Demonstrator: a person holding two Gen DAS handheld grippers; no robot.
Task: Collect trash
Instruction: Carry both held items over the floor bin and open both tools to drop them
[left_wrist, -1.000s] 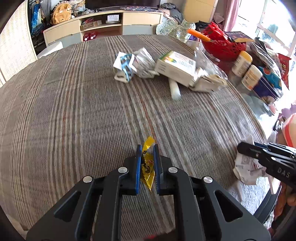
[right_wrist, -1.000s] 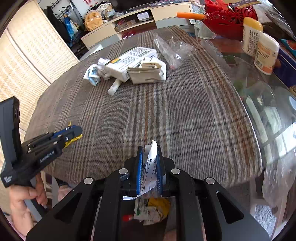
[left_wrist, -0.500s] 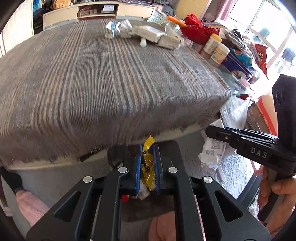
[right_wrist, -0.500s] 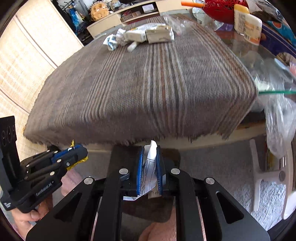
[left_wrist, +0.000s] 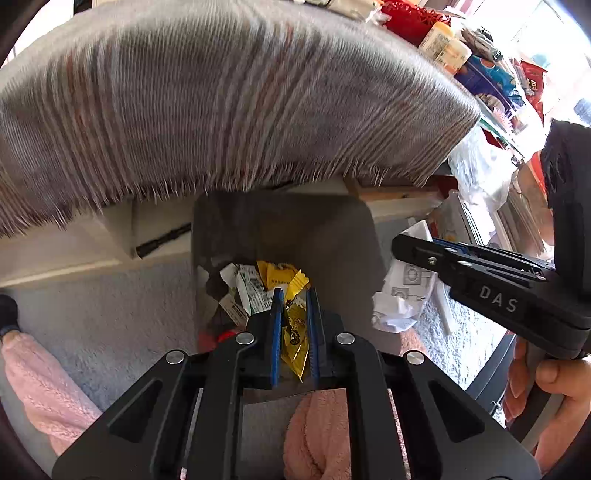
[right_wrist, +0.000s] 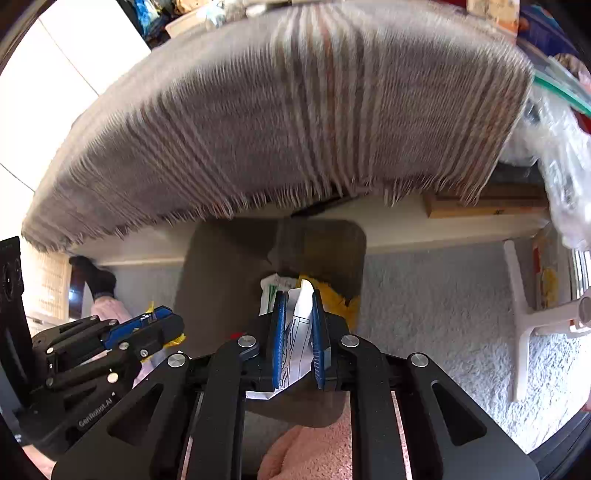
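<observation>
Left wrist view: left gripper (left_wrist: 293, 325) pinches a yellow wrapper (left_wrist: 294, 332) flat between its blue pads, directly above the bin (left_wrist: 354, 236).
Right wrist view: right gripper (right_wrist: 300, 339) clamps a crumpled white paper (right_wrist: 301, 347), also above the bin.
Landmark: dark brown bin, open top, standing on pale carpet (left_wrist: 110, 310) just under the fringed edge of the striped cloth (left_wrist: 221, 96) that covers the bench.
Bin contents: yellow packets and white-green wrappers (left_wrist: 255, 288) already lie inside, toward the near wall.
Right gripper seen from the left side: to the right of the bin, paper wad hanging from its tip (left_wrist: 402, 295), near the rim; whether it is fully over the opening I cannot tell.
Wrapper handling: judged very light, thin, slick film; it may cling to a pad when let go, so the jaws should part wide. Held near its middle, tail dangling below the fingers.
Paper handling: judged light, soft, springy; a crumple holds best across its thickest fold, as here. Loose corners stick out above and below the pads.
Stage: both pieces look ready to drop; nothing let go yet.
Risk: a light piece could drift and land on the carpet beside the bin.
Beyond the bin: bottles (left_wrist: 443, 48) and red basket (left_wrist: 410, 18) at the far bench edge, blurred.
</observation>
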